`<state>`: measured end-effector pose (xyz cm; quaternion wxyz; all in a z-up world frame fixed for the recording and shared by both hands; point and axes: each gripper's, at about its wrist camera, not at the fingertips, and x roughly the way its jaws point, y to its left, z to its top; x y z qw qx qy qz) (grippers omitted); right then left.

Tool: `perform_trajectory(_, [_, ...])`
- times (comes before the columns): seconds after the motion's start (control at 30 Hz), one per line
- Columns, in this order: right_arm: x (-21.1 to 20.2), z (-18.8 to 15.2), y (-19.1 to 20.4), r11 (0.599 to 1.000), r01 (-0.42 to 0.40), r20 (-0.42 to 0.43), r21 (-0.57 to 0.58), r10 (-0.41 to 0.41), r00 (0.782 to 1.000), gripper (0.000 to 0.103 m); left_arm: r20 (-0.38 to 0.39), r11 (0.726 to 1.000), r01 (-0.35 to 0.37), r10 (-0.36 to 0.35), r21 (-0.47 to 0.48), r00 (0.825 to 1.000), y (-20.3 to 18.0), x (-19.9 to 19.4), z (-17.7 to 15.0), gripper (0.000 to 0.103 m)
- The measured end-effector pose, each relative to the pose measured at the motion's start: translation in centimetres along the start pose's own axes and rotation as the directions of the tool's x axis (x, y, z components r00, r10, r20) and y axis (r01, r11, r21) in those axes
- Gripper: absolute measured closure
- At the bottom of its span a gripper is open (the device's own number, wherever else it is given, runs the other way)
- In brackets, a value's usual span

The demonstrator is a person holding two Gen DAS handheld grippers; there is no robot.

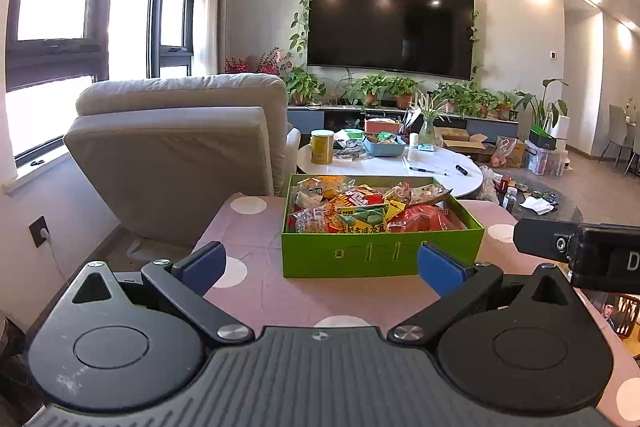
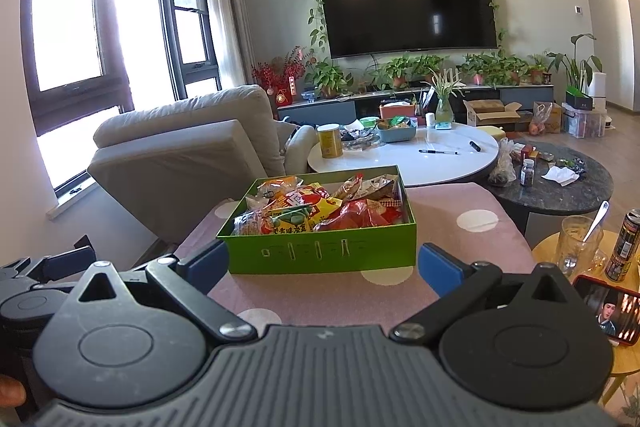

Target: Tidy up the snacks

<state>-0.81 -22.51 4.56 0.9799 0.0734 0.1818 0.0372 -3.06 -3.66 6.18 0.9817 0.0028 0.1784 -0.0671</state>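
Green box [image 1: 382, 251], packed with snack packets [image 1: 360, 213]: centred on your pink dotted cloth [image 1: 248, 291], just beyond both tools. Left gripper [image 1: 320, 265] and right gripper [image 2: 320, 265]: jaws apart, empty, poised near-side for picking.

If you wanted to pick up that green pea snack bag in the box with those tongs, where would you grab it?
Probably by its top edge, coming from above. The green pea bag lies near the front of the green box, wedged among other packets, and the box walls block any sideways approach. Both the left tongs and right tongs stand open, holding nothing.
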Motion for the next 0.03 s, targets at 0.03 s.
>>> perform_trajectory(0.03, [0.00, -0.02, -0.02, 1.000, 0.001, 0.000, 0.000, -0.001, 1.000, 0.023, -0.001, 1.000, 0.001, -0.001, 0.003, 1.000, -0.02, 0.01, -0.02, 0.000])
